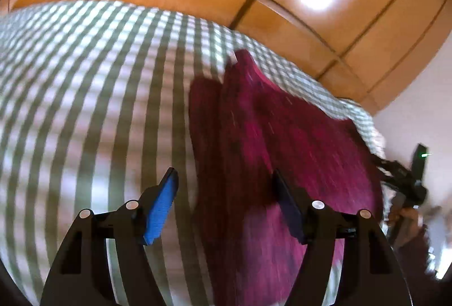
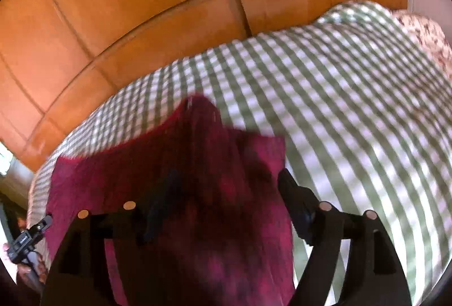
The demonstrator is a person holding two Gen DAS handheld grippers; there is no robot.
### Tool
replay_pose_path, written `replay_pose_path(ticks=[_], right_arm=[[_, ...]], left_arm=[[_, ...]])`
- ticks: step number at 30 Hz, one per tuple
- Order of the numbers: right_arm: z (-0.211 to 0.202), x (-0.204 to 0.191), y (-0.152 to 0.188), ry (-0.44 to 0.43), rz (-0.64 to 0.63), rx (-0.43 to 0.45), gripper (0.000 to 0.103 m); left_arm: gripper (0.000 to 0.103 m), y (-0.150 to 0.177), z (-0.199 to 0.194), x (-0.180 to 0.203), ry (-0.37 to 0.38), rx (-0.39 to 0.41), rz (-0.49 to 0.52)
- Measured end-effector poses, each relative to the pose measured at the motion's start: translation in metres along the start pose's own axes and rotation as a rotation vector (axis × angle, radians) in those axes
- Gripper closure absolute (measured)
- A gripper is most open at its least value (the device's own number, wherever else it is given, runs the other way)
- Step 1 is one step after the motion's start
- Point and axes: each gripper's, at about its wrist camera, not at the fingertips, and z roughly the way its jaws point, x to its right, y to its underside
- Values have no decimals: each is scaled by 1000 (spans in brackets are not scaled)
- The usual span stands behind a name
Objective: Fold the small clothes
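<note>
Two tongs hover apart, gripping nothing: left tongs (image 1: 226,201), right tongs (image 2: 226,201). Beyond them the maroon garment (image 1: 282,136) lies on the checked bedcover (image 1: 84,80). Closing too deep could pinch the bedcover along with it.

— Left unit status?
— I am holding my left gripper (image 1: 226,205) with its jaws spread wide, nothing between them.
— Right unit?
— I am holding my right gripper (image 2: 226,207) likewise spread, jaws apart.
</note>
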Motion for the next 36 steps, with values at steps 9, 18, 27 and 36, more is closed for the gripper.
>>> replay_pose_path(ticks=[9,18,27,36], right_arm=[[-40,17,92,-1,28,-44,51],[-80,-6,101,-49,-49,-36,91],[-105,5,142,-50,-113,-149,90],[-97,-18,83,-23,-99,17,46]], left_arm=[[75,59,-7,0,119,-56,-79],[93,66,-40,13,136,-36,-32],[91,113,-86,25,148,-90,15],[50,53,-85,20,90,45,-38]])
